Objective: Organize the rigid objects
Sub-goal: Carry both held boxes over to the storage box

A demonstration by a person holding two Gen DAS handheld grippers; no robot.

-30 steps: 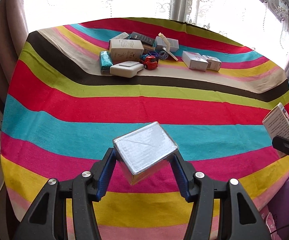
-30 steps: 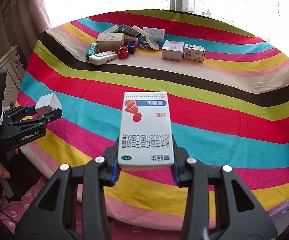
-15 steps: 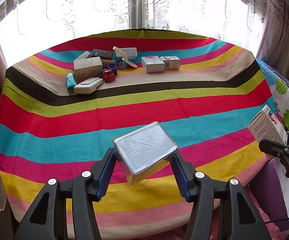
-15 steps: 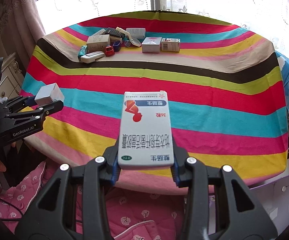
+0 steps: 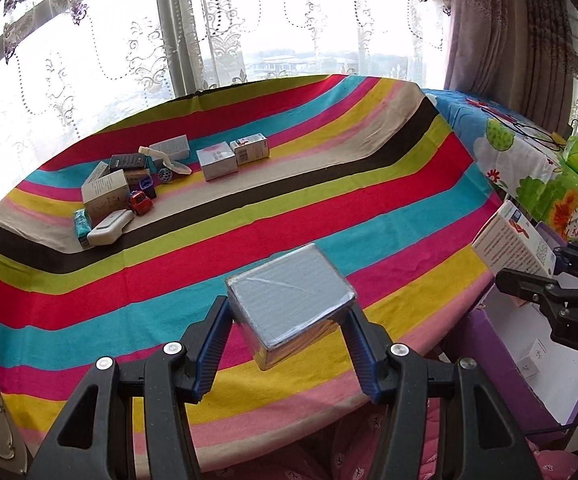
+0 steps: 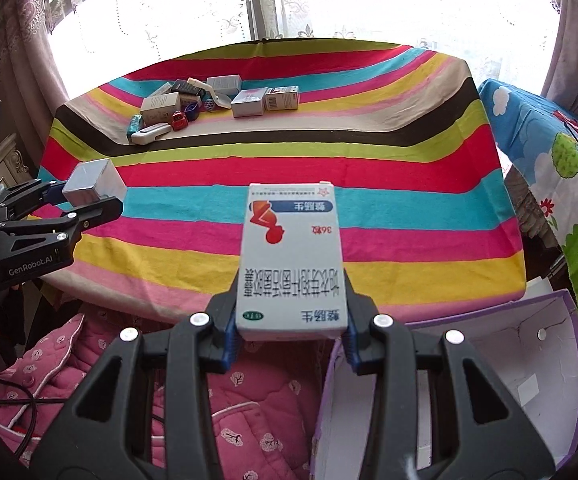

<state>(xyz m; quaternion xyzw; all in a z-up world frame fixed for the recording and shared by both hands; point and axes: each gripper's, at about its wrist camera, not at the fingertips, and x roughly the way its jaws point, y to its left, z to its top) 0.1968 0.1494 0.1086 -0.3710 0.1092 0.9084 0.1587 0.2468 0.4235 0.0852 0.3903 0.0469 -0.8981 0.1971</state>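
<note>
My left gripper (image 5: 287, 346) is shut on a silver box (image 5: 289, 304), held in the air above the near edge of the striped table (image 5: 249, 240). It also shows in the right wrist view (image 6: 93, 186). My right gripper (image 6: 291, 334) is shut on a white medicine box (image 6: 291, 256) with blue and red print, held off the table's front edge, above the left rim of an open purple bin (image 6: 489, 360). The medicine box also shows at the right of the left wrist view (image 5: 509, 242).
A pile of small boxes (image 5: 105, 194), a red toy car (image 5: 140, 202), a white case (image 5: 109, 228) and two more boxes (image 5: 231, 158) lie at the table's far side. A pink quilt (image 6: 249, 400) lies below. A cartoon-print cloth (image 6: 561, 160) covers the surface at right.
Both grippers have pulled back from the table and swung right, each holding its box. The purple bin has come into the right wrist view.
</note>
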